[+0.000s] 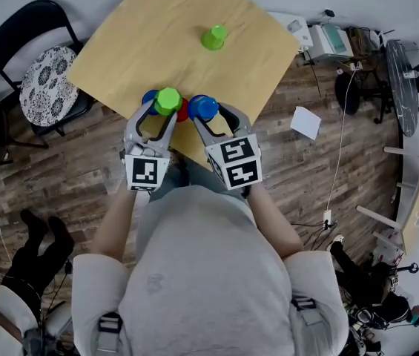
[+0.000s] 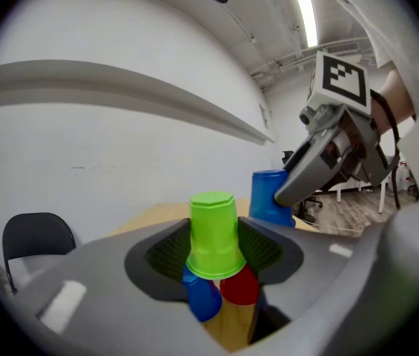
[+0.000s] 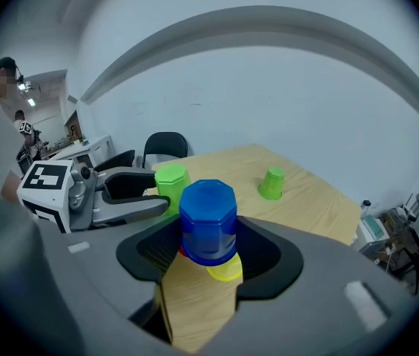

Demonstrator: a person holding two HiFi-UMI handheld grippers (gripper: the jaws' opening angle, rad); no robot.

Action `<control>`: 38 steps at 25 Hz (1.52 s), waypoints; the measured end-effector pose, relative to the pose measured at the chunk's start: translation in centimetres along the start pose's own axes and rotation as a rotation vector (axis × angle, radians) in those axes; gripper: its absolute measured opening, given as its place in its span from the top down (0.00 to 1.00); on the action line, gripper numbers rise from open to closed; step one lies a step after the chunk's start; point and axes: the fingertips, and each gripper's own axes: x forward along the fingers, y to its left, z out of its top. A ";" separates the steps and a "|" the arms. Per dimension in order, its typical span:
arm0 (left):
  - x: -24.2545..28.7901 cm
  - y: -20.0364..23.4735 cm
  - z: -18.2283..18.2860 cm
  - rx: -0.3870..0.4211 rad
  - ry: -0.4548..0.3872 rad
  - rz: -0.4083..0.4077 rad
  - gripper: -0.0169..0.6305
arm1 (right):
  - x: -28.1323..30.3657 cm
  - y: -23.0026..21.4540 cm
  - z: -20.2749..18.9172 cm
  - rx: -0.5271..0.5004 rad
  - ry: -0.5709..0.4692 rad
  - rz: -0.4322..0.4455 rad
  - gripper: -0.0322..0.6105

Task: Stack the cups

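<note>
second row in hand

a green cup (image 2: pixel 213 232) is gripped by the left gripper (image 1: pixel 166 108) over a red cup (image 2: pixel 240 286); a blue cup (image 3: pixel 208 221) is gripped by the right gripper (image 1: pixel 204 111) over a yellow cup (image 3: pixel 225 271). a far green cup (image 1: pixel 213 37) is yet unplaced. contact with the base (half hidden) cannot be judged.

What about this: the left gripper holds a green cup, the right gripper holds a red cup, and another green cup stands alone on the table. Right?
Almost. The right gripper holds a blue cup, not a red one; the right gripper view shows it between the jaws. The left gripper does hold a green cup, and the other green cup stands alone on the table.
</note>
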 end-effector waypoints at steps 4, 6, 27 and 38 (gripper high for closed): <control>-0.3 -0.2 0.3 0.002 0.004 -0.010 0.59 | 1.2 0.4 -0.3 -0.006 0.030 -0.002 0.60; -0.5 -0.3 0.3 -0.003 0.016 -0.010 0.59 | 1.6 0.5 -0.5 -0.007 0.048 -0.007 0.60; -2.6 1.1 2.0 -0.074 -0.028 0.055 0.60 | 1.4 1.0 -0.1 0.030 0.004 0.020 0.59; -6.4 7.3 3.4 -0.248 -0.090 0.273 0.80 | -3.9 -1.2 4.0 0.100 -0.183 0.021 0.60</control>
